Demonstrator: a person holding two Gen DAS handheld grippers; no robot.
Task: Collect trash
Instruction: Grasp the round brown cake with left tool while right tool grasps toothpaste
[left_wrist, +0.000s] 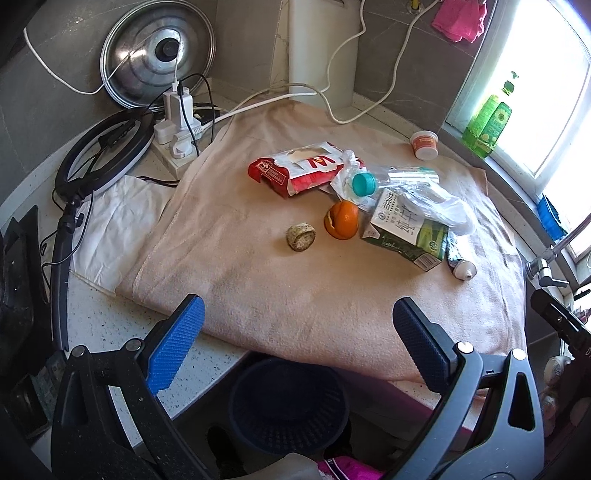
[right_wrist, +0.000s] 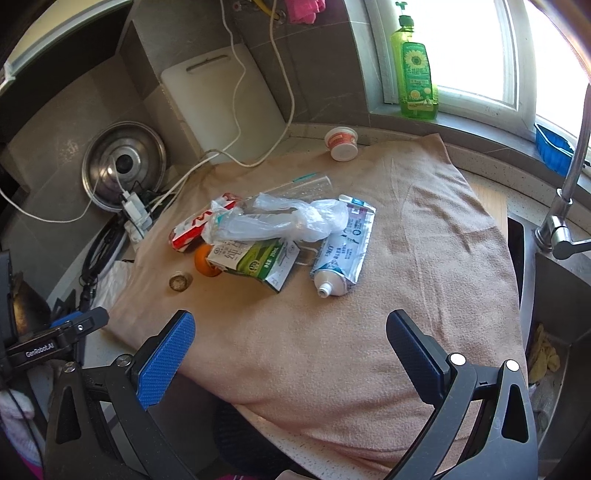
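The left gripper (left_wrist: 295, 339) hangs with its jaws spread wide and nothing between them, above the near edge of the counter, and the right gripper (right_wrist: 291, 354) is likewise released and empty over the beige towel (right_wrist: 424, 258). Directly below the left gripper, under the counter edge, sits a dark mesh bin (left_wrist: 288, 402); as far as its interior shows, it looks empty, so the collecting appears not yet begun. All the trash lies further out on the towel, well apart from both grippers: a small brownish lump (left_wrist: 301, 237), an orange peel (left_wrist: 342, 219) just beside it, a green milk carton (left_wrist: 406, 232), a red wrapper (left_wrist: 295, 170), a clear plastic bottle with a teal cap (left_wrist: 364, 183) under a crumpled plastic bag (right_wrist: 295, 219), a squeezed toothpaste tube (right_wrist: 341, 254), and a small cup (right_wrist: 341, 142) near the far edge. Every piece seems left to pick up.
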